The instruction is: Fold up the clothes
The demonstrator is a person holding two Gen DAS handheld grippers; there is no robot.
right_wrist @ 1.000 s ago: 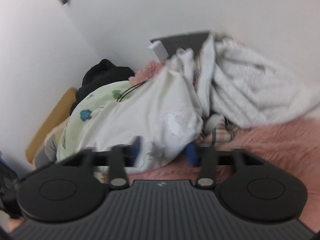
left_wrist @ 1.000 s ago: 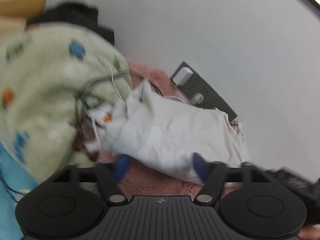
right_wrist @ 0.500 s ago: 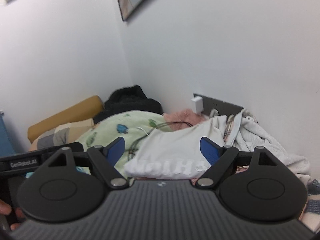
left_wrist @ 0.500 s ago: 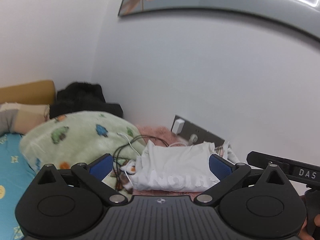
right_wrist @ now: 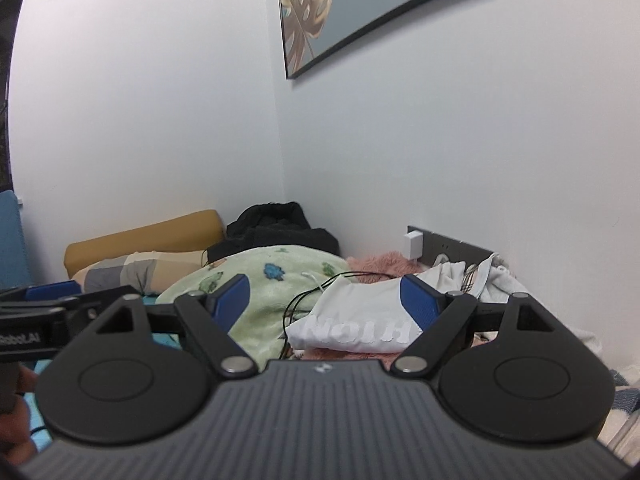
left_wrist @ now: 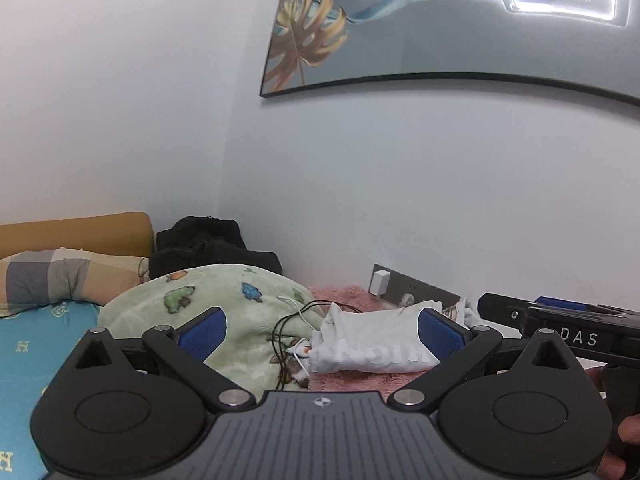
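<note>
A folded white garment with white lettering (left_wrist: 372,344) lies on a pink fluffy blanket (left_wrist: 340,294) near the wall; it also shows in the right wrist view (right_wrist: 360,320). My left gripper (left_wrist: 320,332) is open and empty, held back from the garment. My right gripper (right_wrist: 326,300) is open and empty, also back from it. The right gripper's body shows at the right edge of the left wrist view (left_wrist: 560,328), and the left gripper's body at the left edge of the right wrist view (right_wrist: 40,320).
A green patterned blanket (left_wrist: 200,304) with cables (left_wrist: 296,320) lies left of the garment. Black clothing (left_wrist: 208,244), a checked pillow (left_wrist: 60,280) and a tan headboard cushion (left_wrist: 76,232) sit behind. A wall socket strip (left_wrist: 404,294) and white towel pile (right_wrist: 504,284) are at the right.
Both grippers have pulled back and tilted up from the white garment, which now lies folded on the pink blanket. Their jaws have opened wider.
</note>
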